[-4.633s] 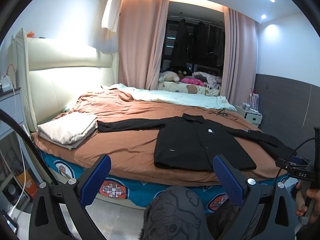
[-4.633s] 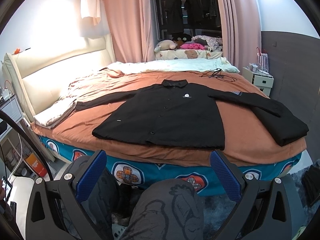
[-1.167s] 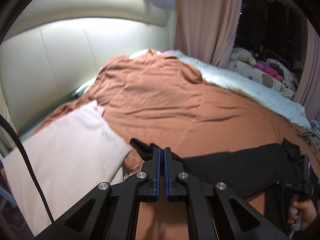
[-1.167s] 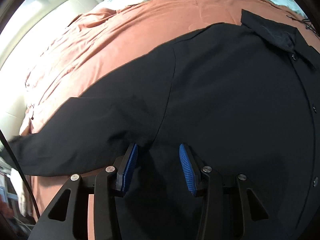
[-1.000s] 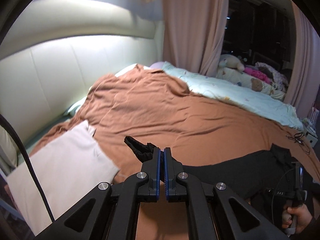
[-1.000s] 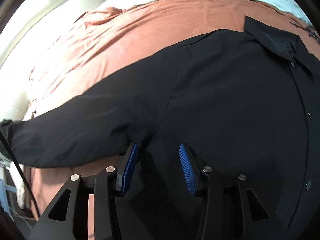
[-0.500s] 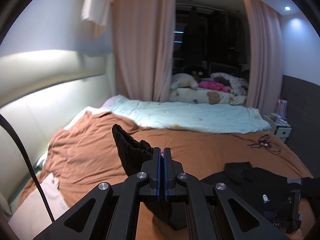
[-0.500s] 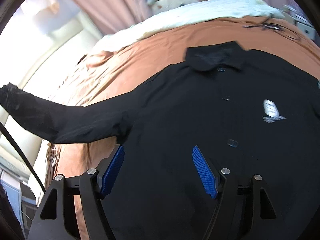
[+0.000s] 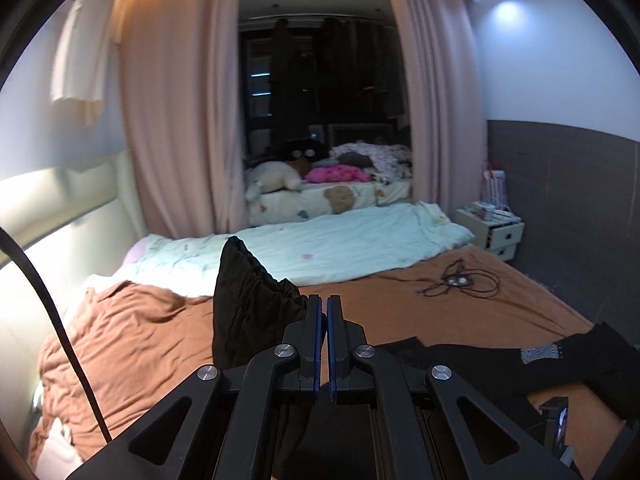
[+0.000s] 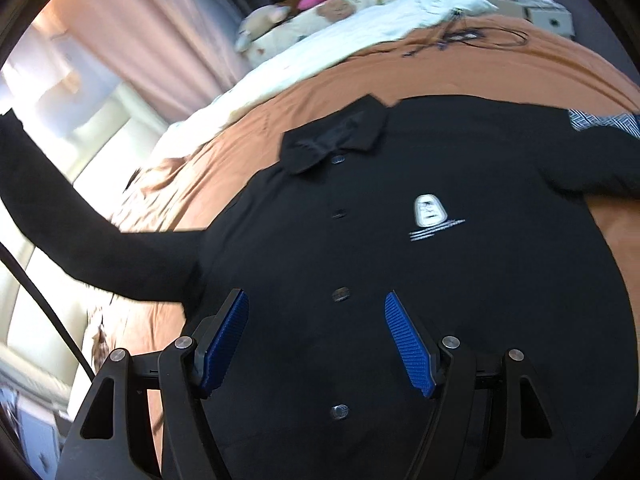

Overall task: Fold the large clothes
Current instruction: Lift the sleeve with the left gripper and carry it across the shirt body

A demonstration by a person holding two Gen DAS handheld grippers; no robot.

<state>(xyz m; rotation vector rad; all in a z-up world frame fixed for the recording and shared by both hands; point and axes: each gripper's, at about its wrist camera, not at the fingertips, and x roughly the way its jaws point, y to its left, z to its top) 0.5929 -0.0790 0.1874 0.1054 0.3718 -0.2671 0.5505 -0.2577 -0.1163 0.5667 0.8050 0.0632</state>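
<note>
A black jacket is lying button-side up on a bed's brown blanket, its collar pointing toward 11 o'clock in the right wrist view and a white chest logo showing at about 1 o'clock from the frame's centre. The left gripper is pinching the cuff end of one sleeve, its 2 blue-padded jaws pressed together on the fabric, which is bunching up and standing above the blanket at 10 o'clock from the fingertips. In the right wrist view that same sleeve is stretching off the jacket's shoulder toward 9 o'clock, raised clear of the bed. The right gripper is hovering over the jacket's button line, its jaws standing wide apart and gripping nothing, with 1 button showing between them. A pale green quilt is lying along the far side of the bed at 12 o'clock, and a tangle of black cable is resting on the blanket at 2 o'clock in the left wrist view.
</note>
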